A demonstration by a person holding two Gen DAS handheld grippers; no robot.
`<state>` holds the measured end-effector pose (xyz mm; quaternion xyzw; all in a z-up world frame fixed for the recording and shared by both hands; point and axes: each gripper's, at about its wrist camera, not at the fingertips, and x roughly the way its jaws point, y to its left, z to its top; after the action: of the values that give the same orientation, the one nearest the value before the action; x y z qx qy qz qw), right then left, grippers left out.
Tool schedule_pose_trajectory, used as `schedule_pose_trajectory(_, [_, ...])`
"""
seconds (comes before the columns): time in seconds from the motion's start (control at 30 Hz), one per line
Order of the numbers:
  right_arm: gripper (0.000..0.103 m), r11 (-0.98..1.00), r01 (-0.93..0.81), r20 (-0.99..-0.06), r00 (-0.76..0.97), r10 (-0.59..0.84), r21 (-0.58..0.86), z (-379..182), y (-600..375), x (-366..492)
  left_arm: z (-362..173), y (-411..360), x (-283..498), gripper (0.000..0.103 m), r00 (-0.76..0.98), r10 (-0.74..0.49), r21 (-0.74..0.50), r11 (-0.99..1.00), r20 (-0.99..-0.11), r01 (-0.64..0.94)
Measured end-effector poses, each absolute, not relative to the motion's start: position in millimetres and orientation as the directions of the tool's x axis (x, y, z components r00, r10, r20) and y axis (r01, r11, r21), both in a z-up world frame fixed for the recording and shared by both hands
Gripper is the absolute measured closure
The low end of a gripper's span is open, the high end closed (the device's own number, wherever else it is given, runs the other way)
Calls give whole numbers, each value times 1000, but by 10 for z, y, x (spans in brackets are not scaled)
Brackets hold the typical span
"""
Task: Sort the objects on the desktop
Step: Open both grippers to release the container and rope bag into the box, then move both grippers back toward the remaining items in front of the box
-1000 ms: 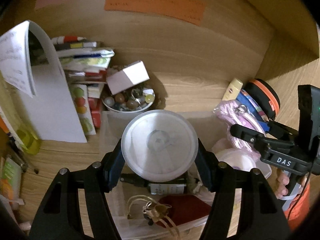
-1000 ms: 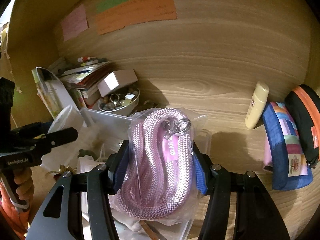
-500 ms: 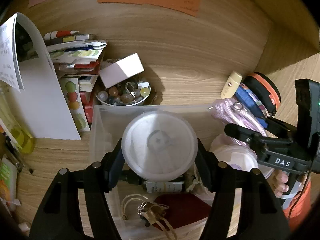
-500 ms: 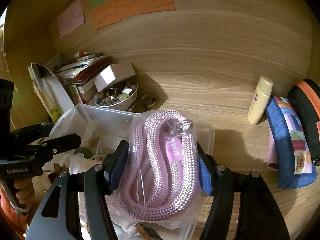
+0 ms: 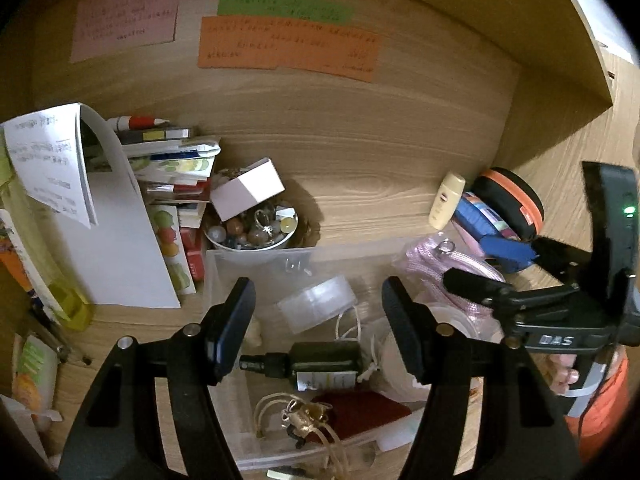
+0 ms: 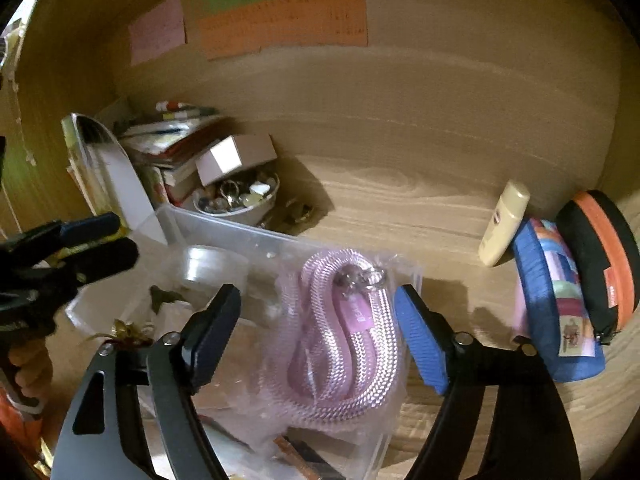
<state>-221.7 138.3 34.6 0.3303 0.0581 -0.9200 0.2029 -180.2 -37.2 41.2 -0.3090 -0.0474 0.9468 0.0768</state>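
Note:
My left gripper (image 5: 318, 300) stands open over the clear plastic bin (image 5: 260, 256), with nothing between its pads. The round clear container (image 5: 318, 304) lies tilted on the bin's floor below it. My right gripper (image 6: 317, 292) hangs over the bin's right end (image 6: 224, 224) and its jaws are opening. The bagged pink rope (image 6: 344, 340) sits between them, apart from the left pad and close to the blue right pad, resting on the bin's contents. Each wrist view shows the other gripper: the right one (image 5: 460, 280) and the left one (image 6: 100, 236).
The bin also holds a dark bottle (image 5: 320, 364), a red pouch (image 5: 360, 412) and tan cords. Behind it stand a bowl of trinkets (image 5: 252, 232), a white box (image 5: 248, 188) and stacked books (image 5: 168, 152). At the right are a cream bottle (image 6: 504, 220), a blue pouch (image 6: 552, 292) and a black-orange case (image 6: 600, 252).
The round container has left the left gripper's pads and dropped into the bin. The right jaws have spread off the rope bag, which has sunk lower.

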Motion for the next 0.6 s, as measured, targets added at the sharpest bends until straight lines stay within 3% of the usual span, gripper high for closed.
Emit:
schedule_pose_trajectory(0.23, [17, -915, 401, -580, -756, -302, -47, 543, 1354, -1900, 509, -510, -1655, 36, -805, 159, -151, -985, -571, -87])
schedule_pose_trajectory(0.37, [17, -916, 400, -571, -762, -306, -42, 586, 1380, -1762, 545, -622, -1497, 31, -817, 128, -136, -989, -562, -61])
schedule_pose_trajectory(0.6, [17, -913, 406, -577, -755, -313, -35, 551, 1427, -1497, 426, -790, -1231, 30, -799, 83, -101, -994, -595, -29])
